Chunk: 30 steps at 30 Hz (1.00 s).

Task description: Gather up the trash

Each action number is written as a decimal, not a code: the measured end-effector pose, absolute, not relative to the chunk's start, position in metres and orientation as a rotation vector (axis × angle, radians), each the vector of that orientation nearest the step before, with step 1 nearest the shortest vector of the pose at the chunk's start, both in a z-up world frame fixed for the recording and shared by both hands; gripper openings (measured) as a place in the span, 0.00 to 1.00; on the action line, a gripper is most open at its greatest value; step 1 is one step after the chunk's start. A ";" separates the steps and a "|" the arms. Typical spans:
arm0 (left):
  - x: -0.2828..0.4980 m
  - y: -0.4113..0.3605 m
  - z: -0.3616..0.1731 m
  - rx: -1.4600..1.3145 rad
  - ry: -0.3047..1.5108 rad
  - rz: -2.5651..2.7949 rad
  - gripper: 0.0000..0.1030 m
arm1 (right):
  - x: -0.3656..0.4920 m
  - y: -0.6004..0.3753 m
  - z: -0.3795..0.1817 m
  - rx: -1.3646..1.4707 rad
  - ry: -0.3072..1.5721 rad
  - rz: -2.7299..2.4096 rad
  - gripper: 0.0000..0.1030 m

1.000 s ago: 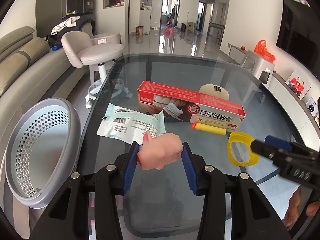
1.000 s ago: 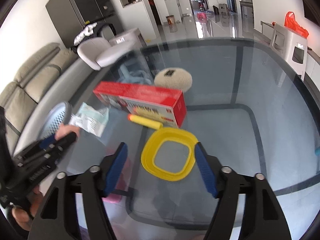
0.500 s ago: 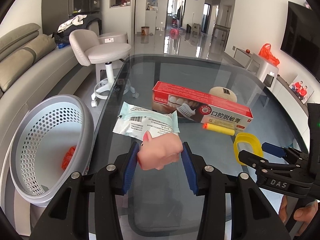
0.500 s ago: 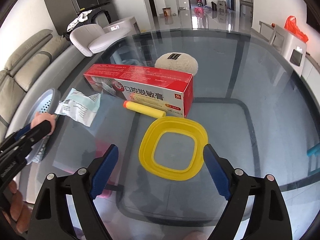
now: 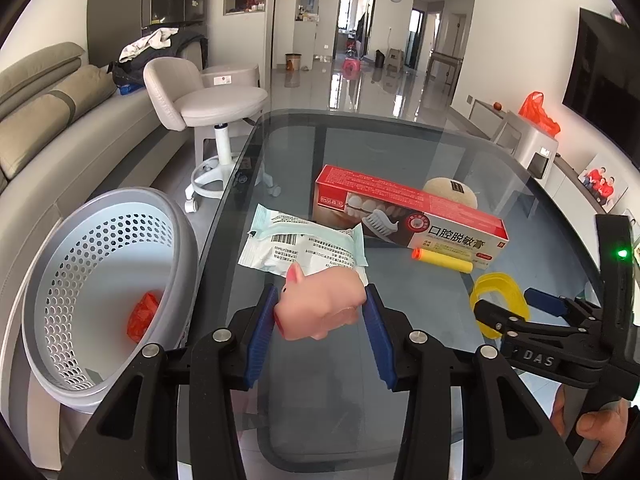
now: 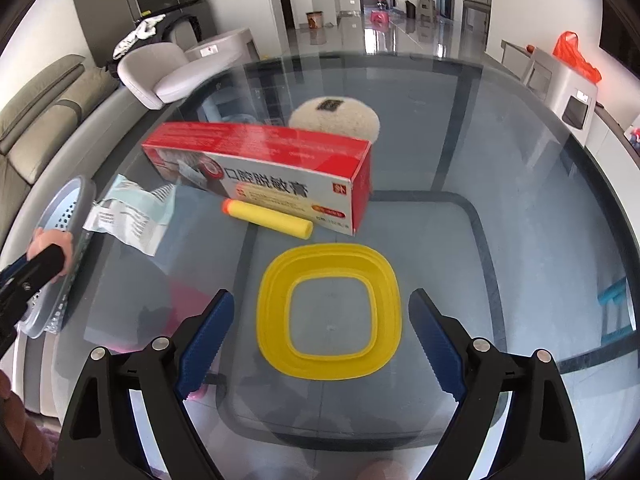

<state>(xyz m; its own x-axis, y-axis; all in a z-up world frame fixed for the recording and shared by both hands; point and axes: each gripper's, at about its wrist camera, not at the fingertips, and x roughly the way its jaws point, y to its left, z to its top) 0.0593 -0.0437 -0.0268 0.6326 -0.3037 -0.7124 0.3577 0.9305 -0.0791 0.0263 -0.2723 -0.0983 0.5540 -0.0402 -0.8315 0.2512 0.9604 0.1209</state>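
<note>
In our left gripper (image 5: 320, 320) we hold a pink toy pig (image 5: 318, 308), clenched between the two blue pads above the near edge of the glass table (image 5: 400, 148), its snout turned toward the grey perforated basket (image 5: 100, 280) that stands just off the table's left side. Inside that basket we see one crumpled orange scrap (image 5: 142, 316) lying on the bottom. Our right gripper (image 6: 320, 336) is spread wide and grasps nothing; its blue pads sit on either side of a yellow square ring (image 6: 328, 308) that lies flat on the glass, apart from both. Just beyond the ring lies a yellow foam dart (image 6: 268, 220) with an orange tip, right beside the front face of a long red toothpaste box (image 6: 260, 168). Behind the box rests a round cream pad (image 6: 336, 120) with a dark label on top. To the left of the box, near the table's edge, lies a pale green wrapper (image 5: 304, 244) with a barcode, just beyond the pig in the left wrist view. Past the table stands a beige swivel chair (image 5: 208, 104) beside a grey sofa (image 5: 48, 120).
</note>
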 end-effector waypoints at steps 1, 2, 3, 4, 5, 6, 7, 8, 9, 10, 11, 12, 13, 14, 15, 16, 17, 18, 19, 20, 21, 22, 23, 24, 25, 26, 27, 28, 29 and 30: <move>0.059 -0.044 -0.027 0.073 0.802 -0.379 0.42 | 0.027 -0.273 -0.101 0.242 0.981 -0.176 0.82; 0.059 -0.044 -0.027 0.073 0.803 -0.380 0.42 | 0.028 -0.274 -0.103 0.245 0.987 -0.175 0.82; 0.059 -0.044 -0.027 0.074 0.804 -0.380 0.42 | 0.029 -0.275 -0.105 0.251 0.993 -0.175 0.82; 0.060 -0.045 -0.027 0.075 0.804 -0.379 0.42 | 0.029 -0.276 -0.106 0.257 0.997 -0.172 0.82; 0.060 -0.044 -0.027 0.074 0.805 -0.378 0.42 | 0.030 -0.278 -0.107 0.263 1.000 -0.172 0.82; 0.060 -0.044 -0.027 0.073 0.805 -0.377 0.42 | 0.030 -0.278 -0.107 0.263 0.996 -0.174 0.82; 0.060 -0.045 -0.027 0.072 0.805 -0.377 0.42 | 0.030 -0.279 -0.107 0.266 0.993 -0.174 0.82; 0.061 -0.045 -0.028 0.072 0.806 -0.374 0.42 | 0.030 -0.281 -0.108 0.269 0.992 -0.172 0.82; 0.061 -0.045 -0.028 0.071 0.806 -0.372 0.42 | 0.030 -0.281 -0.108 0.272 0.989 -0.169 0.80; 0.061 -0.044 -0.028 0.071 0.807 -0.370 0.42 | 0.029 -0.280 -0.107 0.271 0.984 -0.166 0.70; 0.061 -0.044 -0.029 0.071 0.806 -0.368 0.42 | 0.029 -0.279 -0.107 0.261 0.983 -0.164 0.66; 0.062 -0.044 -0.029 0.070 0.806 -0.367 0.42 | 0.030 -0.276 -0.105 0.249 0.983 -0.157 0.66; 0.062 -0.043 -0.029 0.070 0.805 -0.366 0.42 | 0.030 -0.275 -0.105 0.251 0.985 -0.148 0.66; 0.062 -0.043 -0.029 0.070 0.803 -0.365 0.42 | 0.030 -0.273 -0.104 0.258 0.987 -0.137 0.66; 0.061 -0.042 -0.028 0.070 0.800 -0.361 0.42 | 0.030 -0.271 -0.104 0.258 0.988 -0.132 0.66; 0.061 -0.041 -0.027 0.070 0.797 -0.358 0.42 | 0.030 -0.270 -0.102 0.256 0.986 -0.129 0.66; 0.061 -0.039 -0.026 0.068 0.794 -0.355 0.42 | 0.029 -0.267 -0.099 0.253 0.979 -0.124 0.66; 0.061 -0.038 -0.026 0.067 0.792 -0.352 0.42 | 0.029 -0.264 -0.097 0.251 0.972 -0.120 0.66; 0.061 -0.036 -0.024 0.067 0.789 -0.347 0.42 | 0.028 -0.259 -0.091 0.245 0.955 -0.112 0.66; 0.061 -0.033 -0.023 0.066 0.785 -0.341 0.42 | 0.027 -0.254 -0.087 0.239 0.943 -0.106 0.66; 0.061 -0.029 -0.022 0.064 0.781 -0.333 0.42 | 0.027 -0.250 -0.084 0.234 0.934 -0.100 0.66; 0.061 -0.026 -0.020 0.061 0.778 -0.328 0.42 | 0.027 -0.242 -0.078 0.226 0.919 -0.087 0.66; 0.061 -0.021 -0.018 0.058 0.775 -0.323 0.42 | 0.028 -0.237 -0.075 0.221 0.912 -0.076 0.66; 0.062 -0.017 -0.016 0.053 0.772 -0.315 0.42 | 0.030 -0.230 -0.072 0.213 0.904 -0.065 0.66; 0.063 -0.010 -0.014 0.046 0.769 -0.305 0.42 | 0.032 -0.225 -0.070 0.205 0.898 -0.057 0.66; 0.064 -0.005 -0.013 0.041 0.765 -0.296 0.42 | 0.034 -0.218 -0.066 0.192 0.890 -0.046 0.66; 0.065 0.001 -0.011 0.038 0.762 -0.286 0.42 | 0.037 -0.210 -0.062 0.177 0.882 -0.034 0.66; 0.066 0.010 -0.008 0.034 0.757 -0.268 0.42 | 0.041 -0.203 -0.059 0.164 0.876 -0.022 0.66; 0.068 0.016 -0.007 0.031 0.756 -0.255 0.42 | 0.045 -0.195 -0.055 0.148 0.868 -0.007 0.66; 0.071 0.028 -0.005 0.016 0.761 -0.240 0.42 | 0.049 -0.188 -0.051 0.137 0.860 0.005 0.66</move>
